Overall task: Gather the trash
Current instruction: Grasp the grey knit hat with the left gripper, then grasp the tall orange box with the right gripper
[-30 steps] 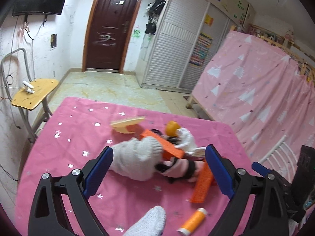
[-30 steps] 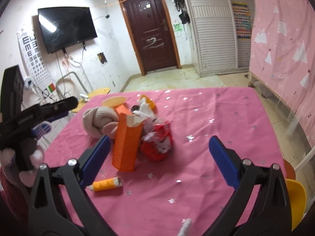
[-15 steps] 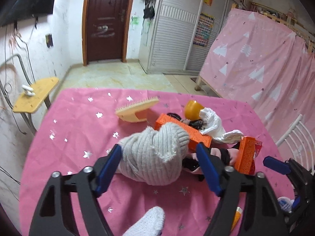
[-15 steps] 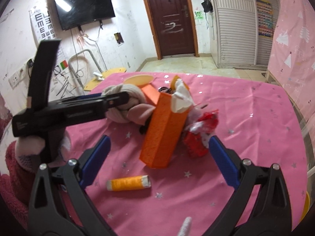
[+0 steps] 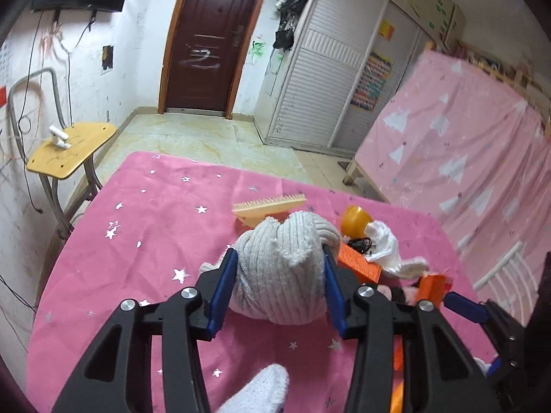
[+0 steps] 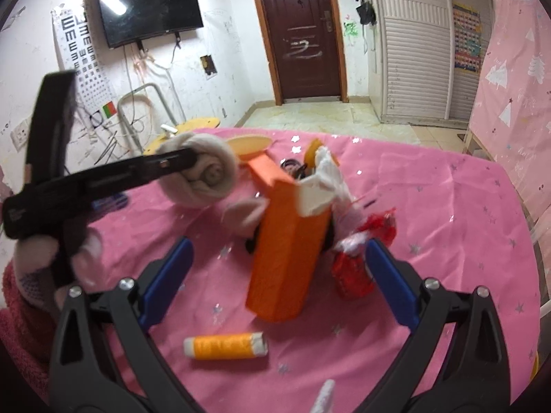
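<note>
A rolled grey knit bundle point(image 5: 279, 275) lies on the pink star cloth point(image 5: 155, 241). My left gripper point(image 5: 279, 254) has it between its blue pads; the jaws are closing and both pads touch its sides. The right wrist view shows the same bundle point(image 6: 203, 175) under the left gripper's black finger. My right gripper point(image 6: 278, 244) is open, its fingers either side of a standing orange box point(image 6: 289, 247) without touching it. A red wrapper point(image 6: 351, 275) lies by the right finger, and crumpled white tissue point(image 6: 323, 179) sticks out behind the box. An orange thread spool point(image 6: 225, 346) lies nearer.
A beige comb point(image 5: 268, 206) and an orange cup point(image 5: 356, 222) lie behind the bundle. A wooden chair seat point(image 5: 69, 148) stands off the table's left corner. A pink-sheeted bed point(image 5: 465, 158) runs along the right. A gloved hand point(image 6: 34, 261) holds the left gripper.
My left gripper moved forward and down onto the knit bundle, and its jaws narrowed from wide open to touching it. My right gripper came closer to the orange box.
</note>
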Action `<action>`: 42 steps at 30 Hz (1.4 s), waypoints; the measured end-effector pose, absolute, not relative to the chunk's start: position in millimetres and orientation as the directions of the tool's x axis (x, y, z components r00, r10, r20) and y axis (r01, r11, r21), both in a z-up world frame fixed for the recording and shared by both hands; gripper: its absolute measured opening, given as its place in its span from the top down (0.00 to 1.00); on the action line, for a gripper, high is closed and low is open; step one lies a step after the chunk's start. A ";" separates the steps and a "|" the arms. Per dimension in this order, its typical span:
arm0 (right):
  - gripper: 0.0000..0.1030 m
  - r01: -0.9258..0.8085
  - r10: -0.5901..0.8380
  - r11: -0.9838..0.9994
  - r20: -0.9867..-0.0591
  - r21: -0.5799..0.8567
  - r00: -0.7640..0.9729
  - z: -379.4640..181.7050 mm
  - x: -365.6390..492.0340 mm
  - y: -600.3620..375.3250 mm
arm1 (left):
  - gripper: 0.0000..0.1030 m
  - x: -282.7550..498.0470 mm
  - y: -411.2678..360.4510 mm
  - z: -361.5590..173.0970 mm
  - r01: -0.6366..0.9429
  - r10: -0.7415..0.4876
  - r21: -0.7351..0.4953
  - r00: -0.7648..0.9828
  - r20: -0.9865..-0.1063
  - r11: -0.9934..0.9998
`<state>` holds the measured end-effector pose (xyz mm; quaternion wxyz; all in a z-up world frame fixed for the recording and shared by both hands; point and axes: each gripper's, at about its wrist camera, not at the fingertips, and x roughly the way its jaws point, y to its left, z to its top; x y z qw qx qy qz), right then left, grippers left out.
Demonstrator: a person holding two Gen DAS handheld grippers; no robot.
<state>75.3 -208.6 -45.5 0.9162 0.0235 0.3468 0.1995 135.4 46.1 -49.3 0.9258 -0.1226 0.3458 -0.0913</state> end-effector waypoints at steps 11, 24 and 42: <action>0.07 -0.356 0.366 0.924 -0.598 0.141 0.713 -37.4 85.3 -189.8 | 0.62 134.5 63.4 -59.1 0.070 -0.287 -0.348 0.727 -0.624 0.935; 0.40 -0.315 0.210 0.948 -0.640 -0.053 0.739 -45.6 90.1 -162.4 | 0.61 137.1 73.5 -64.9 0.070 -0.314 -0.384 0.719 -0.620 0.921; 0.77 -0.279 0.149 0.952 -0.614 -0.122 0.775 -44.5 86.5 -165.8 | 0.60 139.7 69.7 -66.6 0.071 -0.310 -0.376 0.716 -0.626 0.924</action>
